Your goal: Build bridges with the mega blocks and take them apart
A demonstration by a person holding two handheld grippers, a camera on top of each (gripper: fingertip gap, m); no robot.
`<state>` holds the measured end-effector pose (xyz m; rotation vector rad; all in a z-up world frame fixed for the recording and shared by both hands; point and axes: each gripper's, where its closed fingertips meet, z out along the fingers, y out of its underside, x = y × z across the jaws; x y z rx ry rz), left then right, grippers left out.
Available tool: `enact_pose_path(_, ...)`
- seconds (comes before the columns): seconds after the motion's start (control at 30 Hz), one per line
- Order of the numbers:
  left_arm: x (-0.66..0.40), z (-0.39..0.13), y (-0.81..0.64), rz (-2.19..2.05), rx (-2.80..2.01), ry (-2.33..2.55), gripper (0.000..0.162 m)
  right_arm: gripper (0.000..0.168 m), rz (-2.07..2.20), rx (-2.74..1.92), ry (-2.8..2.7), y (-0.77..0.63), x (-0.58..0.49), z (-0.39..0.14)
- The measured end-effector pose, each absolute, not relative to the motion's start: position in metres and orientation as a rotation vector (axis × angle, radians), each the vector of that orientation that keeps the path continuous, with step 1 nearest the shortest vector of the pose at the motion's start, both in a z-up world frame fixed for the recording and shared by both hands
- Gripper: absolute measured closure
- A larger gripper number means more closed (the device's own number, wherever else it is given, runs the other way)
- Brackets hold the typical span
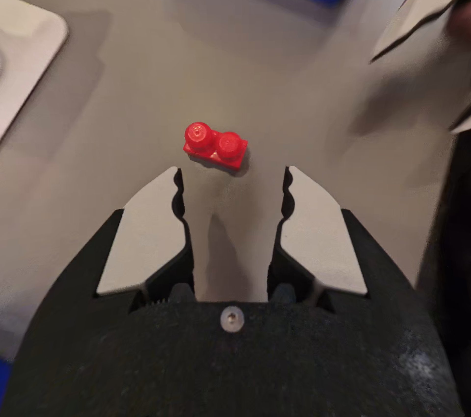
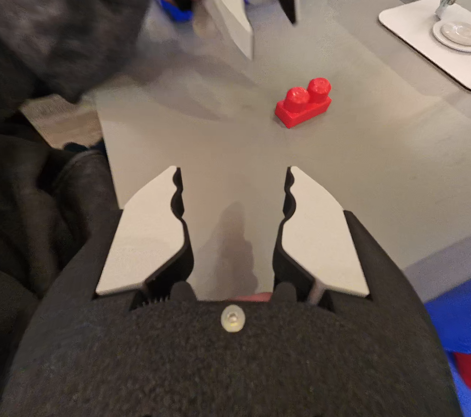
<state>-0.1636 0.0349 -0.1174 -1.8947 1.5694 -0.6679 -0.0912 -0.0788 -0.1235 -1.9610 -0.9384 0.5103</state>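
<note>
Right now a single red block [image 1: 215, 147] sits alone on the grey worktop [image 1: 153, 99], studs up and resting flat on its base — a stable pose that leaves its side walls free for a pinch. The left tool [image 1: 232, 169] hangs just short of it with its jaws spread and nothing between them, roughly centred on the block, likely lined up to close across its sides. The right tool [image 2: 233, 169] is likewise released and empty; in its own view the block lies ahead and off to the right, well apart, so it seems to be waiting its turn. No bridge stands yet. A white stand base [image 2: 420, 30] rests at the worktop's far edge — clear of the work.
</note>
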Motion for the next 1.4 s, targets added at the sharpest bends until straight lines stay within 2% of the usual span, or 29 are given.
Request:
enact_pose_path(0.07, -0.177, -0.104, 0.004, -0.968, -1.871, 1.285, 0.090, 0.090, 0.377, -2.011, -1.032, -0.066, -0.086, -0.130)
enact_pose_path(0.1, -0.184, -0.100, -0.014, -1.112, -1.844, 1.167, 0.097, 0.089, 0.300, -2.038, -1.086, -0.059, -0.084, -0.132)
enact_pose_path(0.17, -0.201, -0.103, -0.036, -1.246, -1.852, 1.001, 0.099, 0.087, 0.168, -2.097, -1.222, -0.045, -0.084, -0.136)
enact_pose_path(0.23, -0.214, -0.109, -0.043, -1.249, -1.873, 0.907, 0.090, 0.087, 0.070, -2.124, -1.356, -0.028, -0.090, -0.135)
enact_pose_path(0.4, -0.233, -0.109, -0.034, -1.187, -1.854, 0.814, 0.088, 0.092, 0.009, -2.134, -1.593, 0.032, -0.119, -0.132)
enact_pose_path(0.43, -0.234, -0.108, -0.036, -1.211, -1.849, 0.810, 0.089, 0.095, 0.000, -2.140, -1.617, 0.045, -0.123, -0.136)
enact_pose_path(0.7, -0.234, -0.114, -0.044, -1.056, -1.837, 0.953, 0.090, 0.086, -0.038, -2.307, -1.899, 0.069, -0.127, -0.192)
enact_pose_path(0.77, -0.232, -0.114, -0.048, -1.058, -1.825, 0.982, 0.090, 0.095, 0.012, -2.288, -1.916, 0.068, -0.133, -0.196)
enact_pose_path(0.9, -0.230, -0.122, -0.051, -1.048, -1.845, 1.015, 0.091, 0.095, -0.056, -2.206, -1.847, 0.076, -0.126, -0.161)
enact_pose_path(1.1, -0.229, -0.126, -0.052, -0.997, -1.847, 1.060, 0.092, 0.095, -0.211, -2.142, -1.490, 0.078, -0.045, -0.010)
enact_pose_path(1.17, -0.227, -0.127, -0.054, -0.997, -1.843, 1.080, 0.092, 0.096, -0.248, -2.195, -1.349, 0.075, 0.001, 0.019)
enact_pose_path(1.27, -0.222, -0.129, -0.057, -1.002, -1.845, 1.109, 0.092, 0.095, -0.347, -2.350, -1.185, 0.073, 0.079, 0.016)
enact_pose_path(1.4, -0.215, -0.134, -0.060, -1.009, -1.850, 1.146, 0.092, 0.095, -0.288, -2.569, -1.024, 0.073, 0.148, -0.047)
